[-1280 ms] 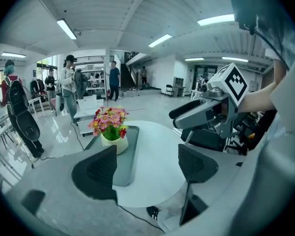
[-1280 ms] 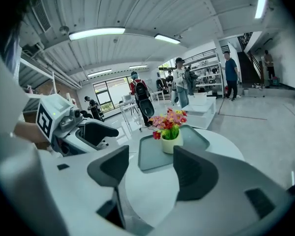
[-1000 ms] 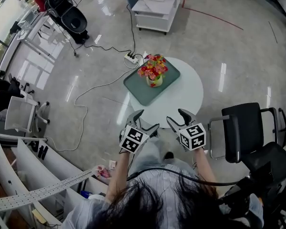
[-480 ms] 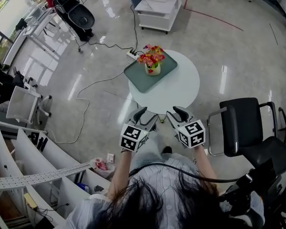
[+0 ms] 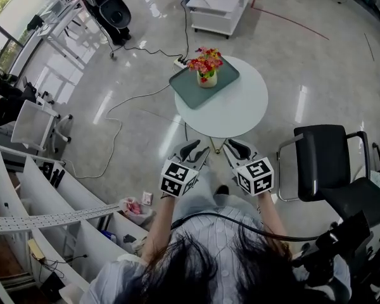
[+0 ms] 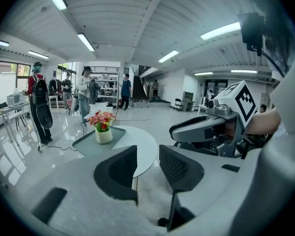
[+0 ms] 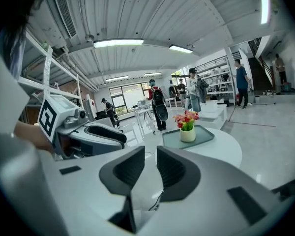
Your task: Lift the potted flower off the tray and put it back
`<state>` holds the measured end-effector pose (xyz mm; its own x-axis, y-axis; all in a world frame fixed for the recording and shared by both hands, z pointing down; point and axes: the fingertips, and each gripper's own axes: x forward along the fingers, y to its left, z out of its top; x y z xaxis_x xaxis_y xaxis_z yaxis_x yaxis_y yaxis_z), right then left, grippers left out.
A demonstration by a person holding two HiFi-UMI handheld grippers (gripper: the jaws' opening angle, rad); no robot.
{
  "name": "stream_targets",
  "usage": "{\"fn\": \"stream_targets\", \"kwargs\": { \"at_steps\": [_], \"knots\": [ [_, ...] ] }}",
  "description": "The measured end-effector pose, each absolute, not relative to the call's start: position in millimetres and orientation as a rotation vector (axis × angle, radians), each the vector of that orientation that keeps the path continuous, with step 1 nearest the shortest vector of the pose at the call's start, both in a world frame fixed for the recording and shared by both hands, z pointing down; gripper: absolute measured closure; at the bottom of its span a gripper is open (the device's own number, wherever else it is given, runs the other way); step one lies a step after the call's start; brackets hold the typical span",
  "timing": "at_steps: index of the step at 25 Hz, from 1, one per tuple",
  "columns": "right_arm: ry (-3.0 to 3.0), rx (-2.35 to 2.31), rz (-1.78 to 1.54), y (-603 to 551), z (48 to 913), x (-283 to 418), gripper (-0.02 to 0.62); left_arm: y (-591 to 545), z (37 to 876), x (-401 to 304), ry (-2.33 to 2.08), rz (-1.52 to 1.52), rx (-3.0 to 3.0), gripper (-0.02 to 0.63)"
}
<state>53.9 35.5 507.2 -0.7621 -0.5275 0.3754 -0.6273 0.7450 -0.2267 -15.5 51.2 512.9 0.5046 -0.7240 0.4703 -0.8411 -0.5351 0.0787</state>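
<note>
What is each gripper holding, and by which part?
Nothing: jaws of the left gripper and right gripper are closing on air; the white pot of red and yellow flowers stands untouched on the grey-green tray.

You have pulled your left gripper [image 5: 196,151] and right gripper [image 5: 228,151] back from the table [image 5: 244,109]. Both now sit well clear of its 6 o'clock edge, and their once-wide jaws are closing on nothing. The table has receded toward 12 o'clock.

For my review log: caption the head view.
Potted flower on tray on round table; left tongs and right tongs, empty, closing, short of it.
</note>
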Motion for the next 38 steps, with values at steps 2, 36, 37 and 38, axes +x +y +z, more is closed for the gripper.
{"fn": "stream_targets", "kwargs": {
  "at_steps": [2, 36, 37, 38],
  "knots": [
    [-2.662, 0.899, 0.49, 41, 506, 55, 0.505, 56, 513, -15, -1.324, 0.53, 2.434, 0.466],
    [-2.687, 0.811, 0.384, 66, 496, 39, 0.543, 78, 511, -21, -1.347, 0.438, 2.406, 0.545],
    [-2.686, 0.812, 0.384, 66, 495, 39, 0.545, 78, 511, -21, -1.345, 0.435, 2.406, 0.545],
    [-2.686, 0.813, 0.383, 66, 495, 39, 0.546, 77, 511, -20, -1.342, 0.434, 2.406, 0.545]
  ]
}}
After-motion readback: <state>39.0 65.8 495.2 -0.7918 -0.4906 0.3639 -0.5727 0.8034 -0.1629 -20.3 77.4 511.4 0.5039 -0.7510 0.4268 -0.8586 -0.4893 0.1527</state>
